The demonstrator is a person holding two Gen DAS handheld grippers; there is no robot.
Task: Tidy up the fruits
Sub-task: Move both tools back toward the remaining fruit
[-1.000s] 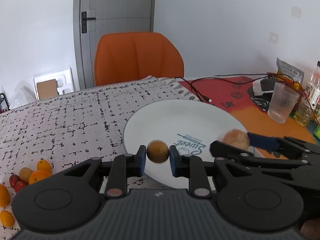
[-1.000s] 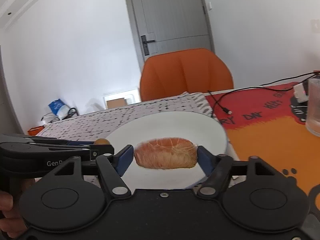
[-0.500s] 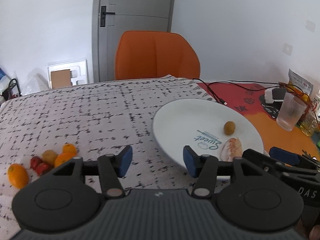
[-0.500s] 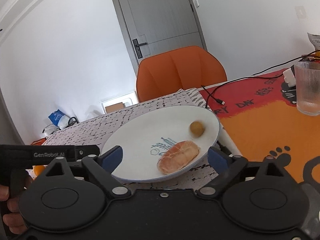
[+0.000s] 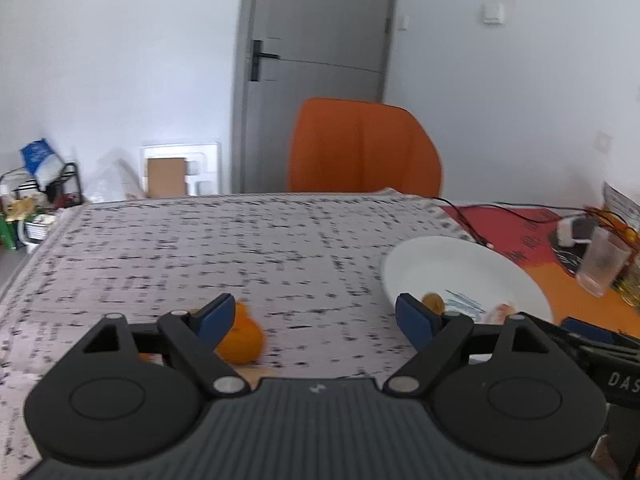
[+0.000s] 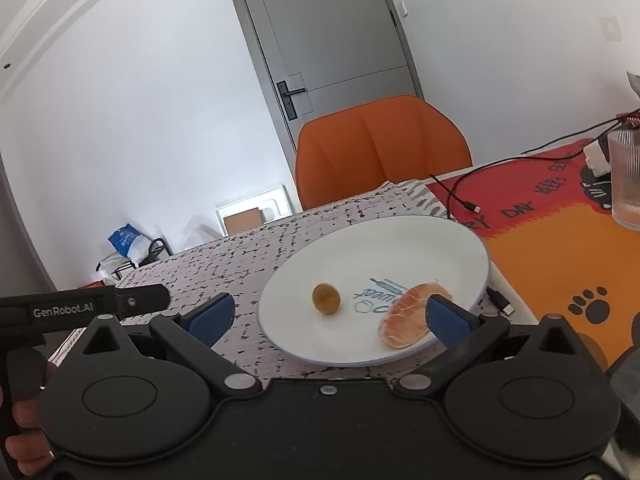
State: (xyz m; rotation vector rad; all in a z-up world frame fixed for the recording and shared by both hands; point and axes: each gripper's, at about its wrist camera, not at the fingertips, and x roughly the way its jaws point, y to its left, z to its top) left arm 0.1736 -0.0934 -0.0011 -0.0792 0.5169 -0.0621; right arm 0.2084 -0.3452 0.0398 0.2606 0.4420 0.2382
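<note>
Currently, two hand-held grippers hover over a table, both empty.
Left gripper [image 5: 314,318]: black with blue pads, fingers spread wide apart, holding nothing, above the black-and-white speckled tablecloth [image 5: 240,248].
Right gripper [image 6: 328,314]: black with blue pads, fingers spread wide apart, holding nothing, at the near edge of the round white plate [image 6: 400,244].
Plate: lies near the right edge of the speckled cloth, beside the red and orange mat [image 6: 560,256].
Fruits on plate: a small round brown fruit [image 6: 326,298] left of centre; a peeled, pale orange citrus segment [image 6: 408,320] near the plate's front rim, apart from it.
Fruit off plate: a round orange fruit [image 5: 242,338] on the cloth, just behind the left gripper's left finger, blurred.
Background: an orange chair [image 6: 380,148] at the far edge; a ribbed clear glass [image 6: 624,176] on the mat.
</note>
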